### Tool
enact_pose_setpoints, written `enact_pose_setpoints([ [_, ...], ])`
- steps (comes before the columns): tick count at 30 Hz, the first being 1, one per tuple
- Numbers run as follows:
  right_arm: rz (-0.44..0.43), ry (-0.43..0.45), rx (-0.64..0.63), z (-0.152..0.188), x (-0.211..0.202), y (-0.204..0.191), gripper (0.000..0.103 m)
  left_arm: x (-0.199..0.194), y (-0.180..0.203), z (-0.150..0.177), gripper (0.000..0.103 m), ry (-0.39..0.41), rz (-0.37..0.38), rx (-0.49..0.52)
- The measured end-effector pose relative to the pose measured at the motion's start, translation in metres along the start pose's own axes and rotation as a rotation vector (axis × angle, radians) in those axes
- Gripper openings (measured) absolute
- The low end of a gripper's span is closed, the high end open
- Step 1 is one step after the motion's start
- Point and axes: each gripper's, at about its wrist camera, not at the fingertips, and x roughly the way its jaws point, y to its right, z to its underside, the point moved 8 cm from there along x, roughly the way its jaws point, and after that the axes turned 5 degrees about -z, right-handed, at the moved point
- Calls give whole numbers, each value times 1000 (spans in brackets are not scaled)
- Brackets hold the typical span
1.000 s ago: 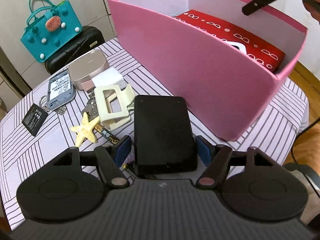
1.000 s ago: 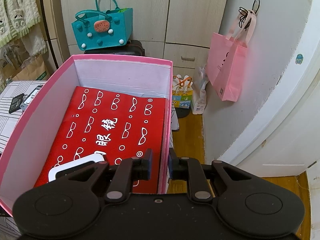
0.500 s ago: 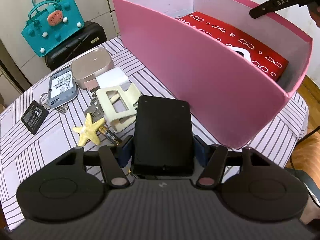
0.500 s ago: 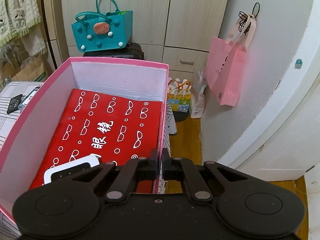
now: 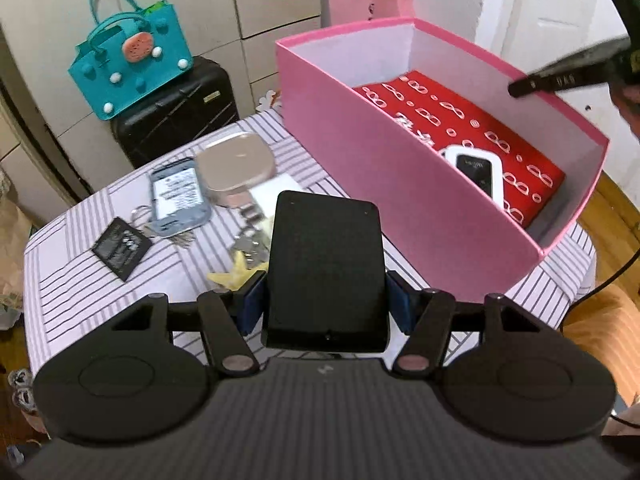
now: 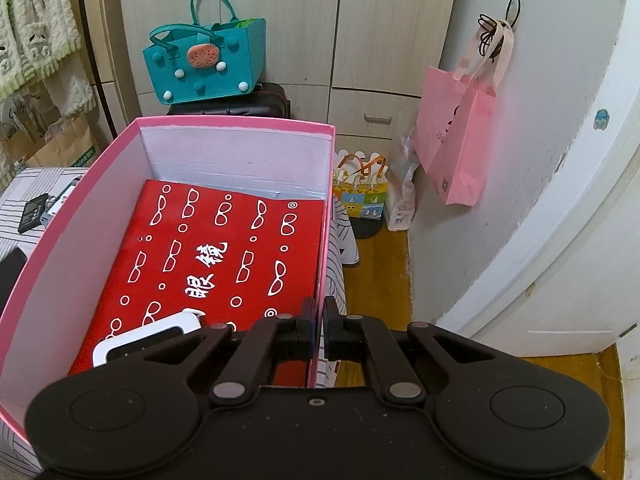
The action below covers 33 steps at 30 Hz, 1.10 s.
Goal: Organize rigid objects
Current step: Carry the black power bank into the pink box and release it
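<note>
Left wrist view: my left gripper (image 5: 326, 304) pinches a flat black slab, apparently a phone or power bank (image 5: 326, 272), across its narrow width, one blue pad (image 5: 253, 307) on each long edge. The jaws have just closed a little further onto it, and I judge the grip is taken low on the body so most of its length projects forward, ready to go into the box. The slab sits at centre frame, clear of the striped tablecloth (image 5: 80, 288). To its upper right is the pink box (image 5: 400, 184), open-topped, with a red eyeglass-print case (image 5: 460, 120) lying flat on its floor and a white pocket router (image 5: 476, 172) resting on that. Left of centre, unsorted items remain on the cloth: a loose battery (image 5: 122, 246), a grey phone back (image 5: 178, 200), a rose-gold case (image 5: 236, 166), keys (image 5: 250, 248), a yellow starfish charm (image 5: 236, 274). Right wrist view: my right gripper (image 6: 318, 330) is pressed together on the box's right-hand wall (image 6: 324, 248) at lower centre, which I take as bracing the light box against sliding during the drop.
</note>
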Motion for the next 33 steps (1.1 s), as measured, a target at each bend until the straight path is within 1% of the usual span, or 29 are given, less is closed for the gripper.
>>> enact_pose_setpoints([
  [5, -1, 0, -4, 0, 0, -1, 6, -23, -11, -17, 61, 24, 2, -17],
  [8, 3, 2, -10, 1, 1, -2, 6, -38, -8, -36, 61, 67, 0, -16],
  [9, 5, 5, -7, 2, 1, -3, 6, -42, -4, -46, 61, 89, 4, -14],
  [12, 13, -3, -10, 4, 3, -4, 7, -45, 17, -73, 61, 127, 58, 10],
  [16, 19, -18, -20, 3, 5, -5, 7, -37, 47, -108, 61, 143, 109, 65],
  [21, 14, -34, -21, 1, 6, -4, 7, -10, 79, -137, 61, 109, 156, 103],
  [24, 6, -47, -23, 1, 7, -4, 7, 14, 91, -141, 61, 57, 182, 105],
  [29, -13, -97, -43, -2, 10, -4, 8, 49, 100, -140, 61, -33, 184, 100],
  [31, -27, -135, -65, -4, 13, -5, 11, 60, 100, -140, 61, -62, 174, 87],
  [33, -39, -173, -87, -6, 16, -7, 16, 66, 100, -140, 62, -66, 156, 83],
])
